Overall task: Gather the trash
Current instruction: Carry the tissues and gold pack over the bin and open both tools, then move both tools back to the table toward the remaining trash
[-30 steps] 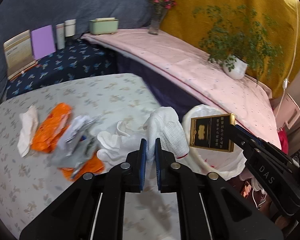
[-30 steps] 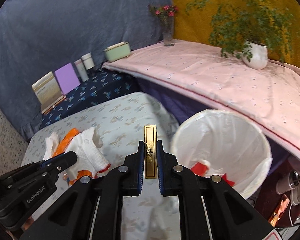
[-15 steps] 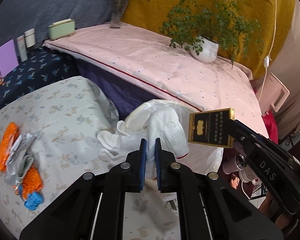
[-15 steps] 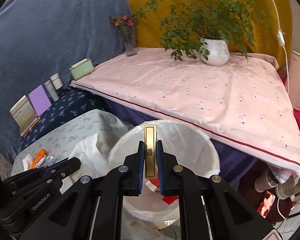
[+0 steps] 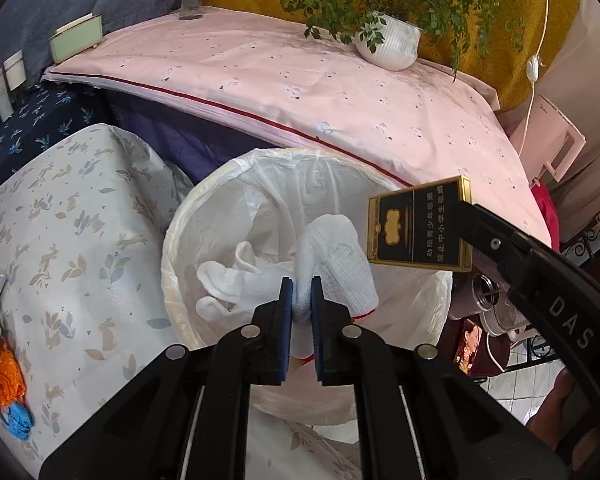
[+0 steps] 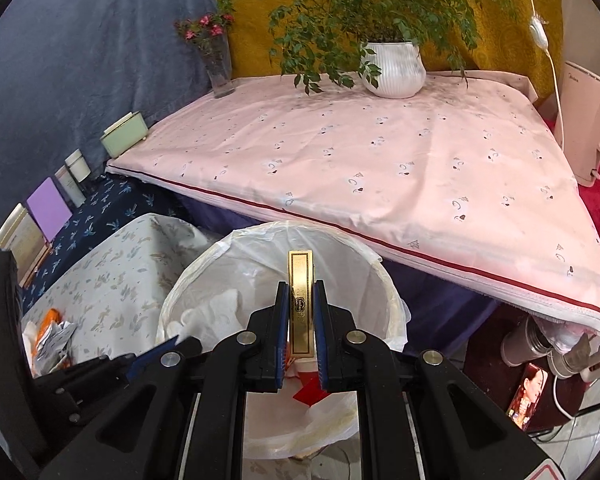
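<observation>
At frame centre, the right tongs [image 6: 301,312] are clamping the box [image 6: 300,300] edge-on, long axis upright, over the bin [image 6: 384,280]. The left tongs [image 5: 301,300] are pinching the glove [image 5: 336,256], drooping into it.

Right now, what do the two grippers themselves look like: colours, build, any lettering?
Both are matte black plastic with angular scissor-like arms, round silver rivets at the joints and blue pads lining the fingers. The left gripper has thin pale rods running back under its body. The right gripper carries white "DAS" lettering on its side, seen in the left view. No sleeves or hands show.
</observation>
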A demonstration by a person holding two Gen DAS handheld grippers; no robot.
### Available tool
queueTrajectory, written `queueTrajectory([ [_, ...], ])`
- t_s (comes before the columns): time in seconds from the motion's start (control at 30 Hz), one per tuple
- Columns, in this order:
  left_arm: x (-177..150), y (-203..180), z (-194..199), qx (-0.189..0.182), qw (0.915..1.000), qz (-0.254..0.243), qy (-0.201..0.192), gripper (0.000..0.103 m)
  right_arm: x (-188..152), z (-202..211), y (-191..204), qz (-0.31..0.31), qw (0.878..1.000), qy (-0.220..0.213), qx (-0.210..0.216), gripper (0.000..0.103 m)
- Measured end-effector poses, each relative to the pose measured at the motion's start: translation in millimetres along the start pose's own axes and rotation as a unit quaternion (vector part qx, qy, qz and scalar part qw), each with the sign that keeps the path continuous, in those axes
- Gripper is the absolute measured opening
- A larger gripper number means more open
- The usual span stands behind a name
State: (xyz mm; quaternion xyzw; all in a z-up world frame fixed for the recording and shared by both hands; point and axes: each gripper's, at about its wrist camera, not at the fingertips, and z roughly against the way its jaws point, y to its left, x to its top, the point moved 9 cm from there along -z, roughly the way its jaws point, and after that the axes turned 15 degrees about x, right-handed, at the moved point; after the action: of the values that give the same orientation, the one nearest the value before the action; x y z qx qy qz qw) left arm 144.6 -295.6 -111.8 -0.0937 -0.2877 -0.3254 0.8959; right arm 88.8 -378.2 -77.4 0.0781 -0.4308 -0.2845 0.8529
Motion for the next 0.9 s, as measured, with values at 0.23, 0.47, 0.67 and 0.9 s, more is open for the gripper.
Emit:
queueTrajectory([
  [0.23, 4, 2, -4, 0.003, 0.9999, 0.01, -0.002, 0.024, -1, -10, 1, 0.002, 1.0, 0.008, 0.005, 0.012],
  [0.47, 10, 17, 5, 0.019, 0.9993, 0.029, -0.017, 0.052, 0, -11, 6, 0.001, 1.0, 0.005, 0.004, 0.021],
  [0.67, 12, 34, 17, 0.031, 0.9982, 0.042, -0.029, 0.054, 2, -5, 11, -0.002, 1.0, -0.003, 0.005, 0.027],
  [0.9, 12, 62, 42, 0.049, 0.9953, 0.065, -0.053, 0.058, -1, 4, 29, 0.009, 1.0, -0.007, 0.011, 0.034],
])
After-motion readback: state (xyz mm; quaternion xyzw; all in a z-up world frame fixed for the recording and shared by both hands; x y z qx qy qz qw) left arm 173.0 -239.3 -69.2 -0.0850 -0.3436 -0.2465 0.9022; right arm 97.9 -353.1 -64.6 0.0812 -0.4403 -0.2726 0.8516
